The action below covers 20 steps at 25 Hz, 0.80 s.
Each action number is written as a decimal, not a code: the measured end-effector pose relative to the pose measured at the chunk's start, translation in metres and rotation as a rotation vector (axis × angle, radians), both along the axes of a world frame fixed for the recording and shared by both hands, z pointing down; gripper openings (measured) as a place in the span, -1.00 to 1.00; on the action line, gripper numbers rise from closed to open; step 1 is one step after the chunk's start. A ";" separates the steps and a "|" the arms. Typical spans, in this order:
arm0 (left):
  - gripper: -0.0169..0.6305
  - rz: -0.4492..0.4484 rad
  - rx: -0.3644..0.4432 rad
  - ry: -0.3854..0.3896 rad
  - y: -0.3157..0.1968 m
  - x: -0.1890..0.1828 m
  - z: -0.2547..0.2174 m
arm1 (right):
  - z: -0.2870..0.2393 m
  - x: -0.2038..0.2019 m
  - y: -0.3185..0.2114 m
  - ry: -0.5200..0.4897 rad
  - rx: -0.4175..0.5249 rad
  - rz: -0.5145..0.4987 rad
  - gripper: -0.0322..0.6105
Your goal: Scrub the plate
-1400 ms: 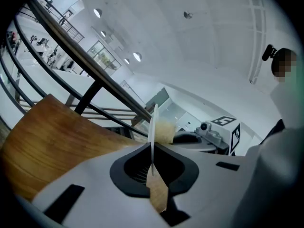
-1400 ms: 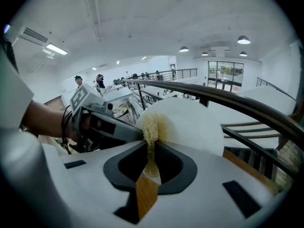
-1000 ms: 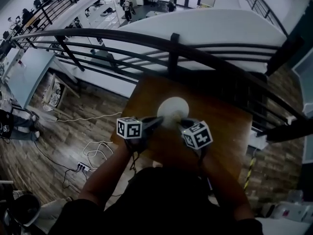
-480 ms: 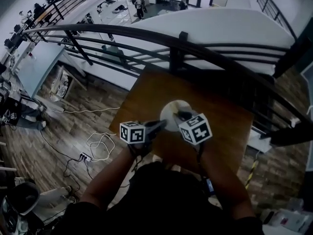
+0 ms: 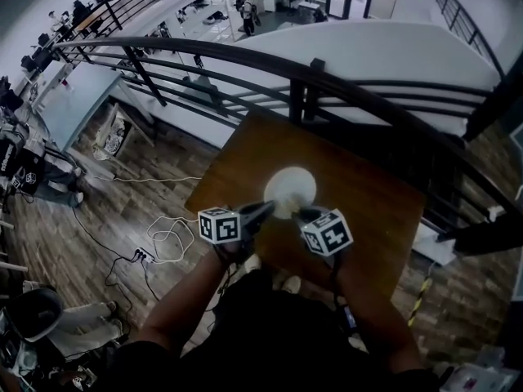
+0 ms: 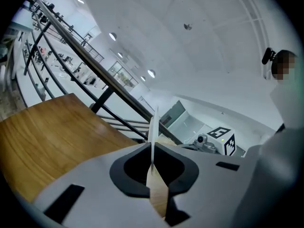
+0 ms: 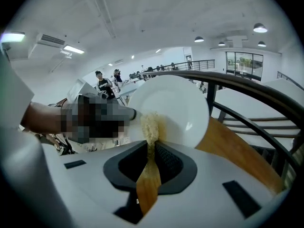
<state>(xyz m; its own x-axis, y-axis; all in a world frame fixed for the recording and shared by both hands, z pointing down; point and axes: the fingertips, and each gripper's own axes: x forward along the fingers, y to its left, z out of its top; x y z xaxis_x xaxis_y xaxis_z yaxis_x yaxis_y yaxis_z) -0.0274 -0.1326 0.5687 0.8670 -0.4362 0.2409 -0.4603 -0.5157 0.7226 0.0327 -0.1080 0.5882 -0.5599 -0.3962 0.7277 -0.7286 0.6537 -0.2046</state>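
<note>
A white plate (image 5: 290, 189) is held up above the wooden table (image 5: 372, 207), tilted on edge. My left gripper (image 5: 266, 211) is shut on its rim; in the left gripper view the plate (image 6: 153, 123) shows as a thin white edge between the closed jaws of that gripper (image 6: 152, 148). My right gripper (image 5: 304, 214) is shut on a small yellowish scrub pad (image 7: 150, 126), which touches the lower face of the plate (image 7: 173, 108). The left gripper's tip (image 7: 128, 113) shows at the plate's left rim.
A dark metal railing (image 5: 315, 84) runs just behind the table, with a drop to a lower floor beyond. Cables (image 5: 167, 239) lie on the wooden floor to the left. The right gripper's marker cube (image 6: 222, 139) shows in the left gripper view.
The right gripper has drawn back toward me from over the plate, so more of the plate's face shows. The left gripper still holds the rim and has shifted a little.
</note>
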 end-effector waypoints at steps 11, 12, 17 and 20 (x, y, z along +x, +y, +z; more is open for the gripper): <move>-0.89 0.055 -0.012 -0.008 0.030 0.021 0.007 | -0.038 0.032 -0.038 -0.031 0.100 0.101 -0.74; -0.89 0.060 -0.011 -0.006 0.030 0.025 0.008 | -0.045 0.027 -0.039 -0.033 0.119 0.090 -0.74; -0.89 0.057 -0.001 0.012 0.024 0.029 -0.003 | -0.055 -0.008 -0.023 -0.034 0.119 -0.010 -0.74; -0.89 0.030 0.017 0.017 0.017 0.024 -0.011 | -0.042 -0.019 -0.004 -0.035 0.088 -0.053 -0.74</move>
